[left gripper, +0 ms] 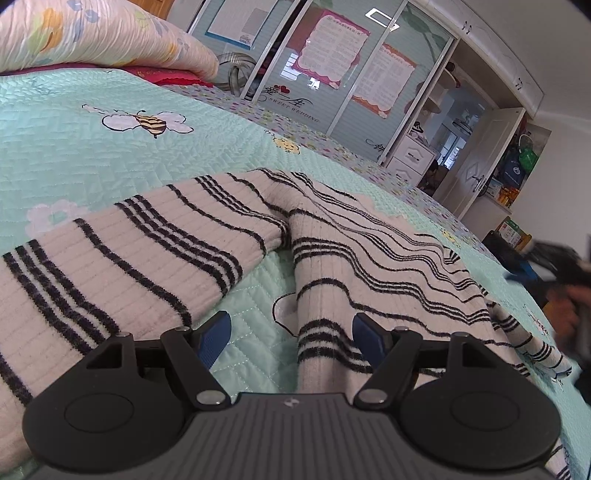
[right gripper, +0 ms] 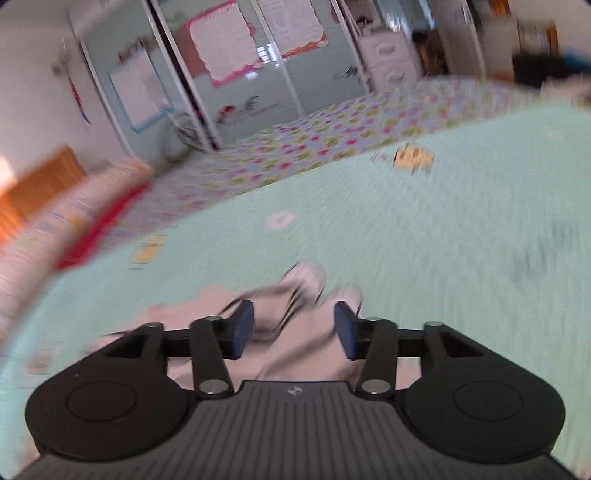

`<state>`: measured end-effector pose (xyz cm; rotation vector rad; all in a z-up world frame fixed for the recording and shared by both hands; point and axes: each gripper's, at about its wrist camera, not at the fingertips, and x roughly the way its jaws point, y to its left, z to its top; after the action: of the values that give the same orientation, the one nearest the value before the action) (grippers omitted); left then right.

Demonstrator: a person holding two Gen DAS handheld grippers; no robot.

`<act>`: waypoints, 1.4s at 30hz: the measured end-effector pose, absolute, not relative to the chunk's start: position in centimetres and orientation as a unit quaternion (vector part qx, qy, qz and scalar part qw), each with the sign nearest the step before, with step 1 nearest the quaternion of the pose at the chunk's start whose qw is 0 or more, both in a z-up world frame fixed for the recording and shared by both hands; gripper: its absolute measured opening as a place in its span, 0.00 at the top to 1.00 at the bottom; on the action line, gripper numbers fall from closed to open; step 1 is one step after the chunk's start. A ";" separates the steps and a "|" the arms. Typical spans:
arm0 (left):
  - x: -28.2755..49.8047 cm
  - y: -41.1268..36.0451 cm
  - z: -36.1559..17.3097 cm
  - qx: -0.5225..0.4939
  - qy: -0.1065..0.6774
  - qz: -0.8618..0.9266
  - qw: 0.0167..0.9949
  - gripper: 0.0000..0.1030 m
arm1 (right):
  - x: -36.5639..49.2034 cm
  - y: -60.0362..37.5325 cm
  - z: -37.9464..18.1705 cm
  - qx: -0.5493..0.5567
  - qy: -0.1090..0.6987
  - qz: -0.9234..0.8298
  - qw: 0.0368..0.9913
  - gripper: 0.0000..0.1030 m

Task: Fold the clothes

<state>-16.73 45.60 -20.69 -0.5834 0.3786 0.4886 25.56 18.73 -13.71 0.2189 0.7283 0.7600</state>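
A white knit sweater with black stripes (left gripper: 369, 266) lies spread on the mint green quilted bedspread (left gripper: 110, 155). One sleeve (left gripper: 129, 258) runs off to the left. My left gripper (left gripper: 291, 339) hovers low over the near edge of the sweater, open, with a ridge of knit between its blue pads (left gripper: 214, 338) and neither pad pressing on it. The right wrist view is heavily blurred. There my right gripper (right gripper: 293, 328) stands open above a rumpled end of the sweater (right gripper: 295, 354), and fabric lies between and under its pads, loose. A blurred hand (left gripper: 569, 310) shows at the right edge.
A folded floral duvet (left gripper: 92, 33) lies at the head of the bed over a red pillow (left gripper: 162, 75). Beyond the bed's flowered border (left gripper: 332, 147) stand sliding wardrobe doors (left gripper: 332, 74) with posters and a white drawer unit (left gripper: 413, 155). Bare bedspread (right gripper: 406, 240) stretches ahead of the right gripper.
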 end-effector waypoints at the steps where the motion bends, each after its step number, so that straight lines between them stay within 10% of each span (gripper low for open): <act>1: -16.7 45.6 -20.7 -0.282 0.184 0.237 0.911 0.27 | 24.1 17.4 -13.7 0.110 0.350 0.363 0.856 0.49; 17: -16.8 45.6 -20.9 -0.285 0.181 0.236 0.911 0.26 | 21.7 13.6 -21.8 0.314 0.423 0.300 0.795 0.35; 18: -16.8 45.5 -20.8 -0.283 0.181 0.237 0.911 0.26 | 22.5 14.1 -21.7 0.310 0.421 0.295 0.800 0.53; 19: -16.8 45.5 -20.8 -0.284 0.181 0.237 0.911 0.26 | 23.1 14.5 -21.5 0.286 0.417 0.274 0.818 0.95; 31: -16.8 45.6 -20.8 -0.286 0.180 0.235 0.911 0.25 | 15.4 8.9 -20.0 0.291 0.401 0.277 0.823 0.59; 42: -19.1 45.2 -19.6 -0.315 0.161 0.252 0.901 0.27 | 3.2 2.6 -17.1 0.255 0.414 0.297 0.822 0.48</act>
<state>-19.05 45.20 -19.56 -0.6524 0.3341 0.5218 3.16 2.63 -17.11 0.5436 0.8812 0.6317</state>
